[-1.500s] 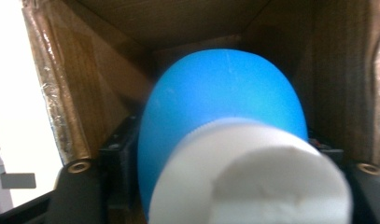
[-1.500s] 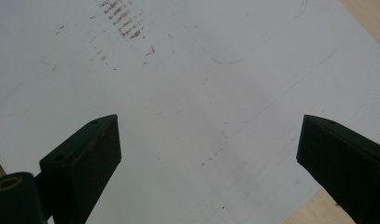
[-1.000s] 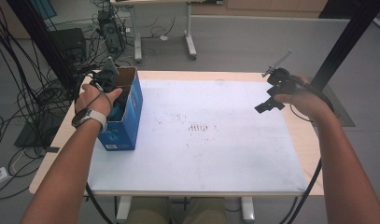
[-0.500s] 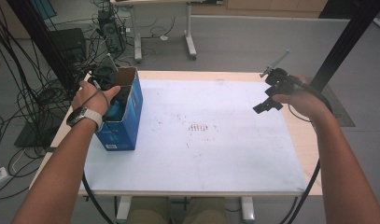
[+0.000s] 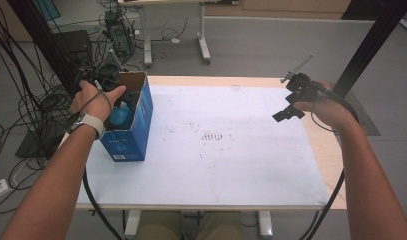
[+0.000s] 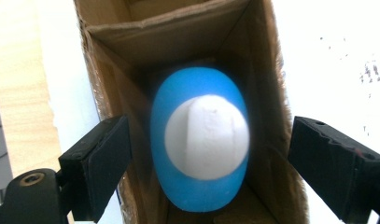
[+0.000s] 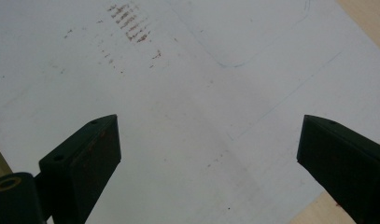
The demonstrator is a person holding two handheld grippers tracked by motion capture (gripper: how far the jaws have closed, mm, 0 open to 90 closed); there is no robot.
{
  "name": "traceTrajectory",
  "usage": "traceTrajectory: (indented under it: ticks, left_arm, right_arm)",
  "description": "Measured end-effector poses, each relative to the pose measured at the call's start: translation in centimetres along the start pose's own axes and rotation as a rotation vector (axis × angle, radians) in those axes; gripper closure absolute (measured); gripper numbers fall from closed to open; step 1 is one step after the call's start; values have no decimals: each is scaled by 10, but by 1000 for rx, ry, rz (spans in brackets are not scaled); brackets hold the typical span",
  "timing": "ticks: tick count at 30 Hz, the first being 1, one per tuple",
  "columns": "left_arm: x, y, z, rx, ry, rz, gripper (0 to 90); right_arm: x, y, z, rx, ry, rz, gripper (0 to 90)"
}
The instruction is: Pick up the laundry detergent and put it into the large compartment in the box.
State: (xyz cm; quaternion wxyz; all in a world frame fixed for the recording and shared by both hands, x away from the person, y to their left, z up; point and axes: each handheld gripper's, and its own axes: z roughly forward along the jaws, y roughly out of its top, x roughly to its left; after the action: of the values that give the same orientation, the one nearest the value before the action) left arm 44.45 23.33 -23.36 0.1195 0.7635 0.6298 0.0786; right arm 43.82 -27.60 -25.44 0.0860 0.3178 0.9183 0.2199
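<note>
- Blue egg-shaped thing (image 6: 200, 140) with a white patch lies inside the cardboard box (image 6: 187, 32); left gripper (image 6: 211, 154) gapes wide above it, gripping nothing
- right gripper (image 7: 208, 158) spread wide over the white sheet (image 7: 187, 93), empty

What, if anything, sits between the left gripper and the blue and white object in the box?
Nothing visible. The left gripper is open above the cardboard box, and the blue and white object lies straight ahead between its jaws. The box walls flank it closely, but its top is uncovered.
</note>
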Motion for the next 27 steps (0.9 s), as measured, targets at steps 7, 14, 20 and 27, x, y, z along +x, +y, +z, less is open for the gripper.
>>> traceTrajectory:
  ticks: [7,14,20,27]
  left_arm:
    - [-8,3,-13,-28,-14,43,114]
    - [-18,4,-28,-59,-39,115,84]
    - [-24,5,-39,-67,-41,155,84]
    - [-29,6,-50,-77,-50,207,84]
  right_arm:
    - [2,0,0,1,0,-3,62]
    - [2,0,-3,-5,-2,0,62]
    - [2,0,-4,-5,-4,1,62]
    - [3,1,-6,-5,-4,-2,62]
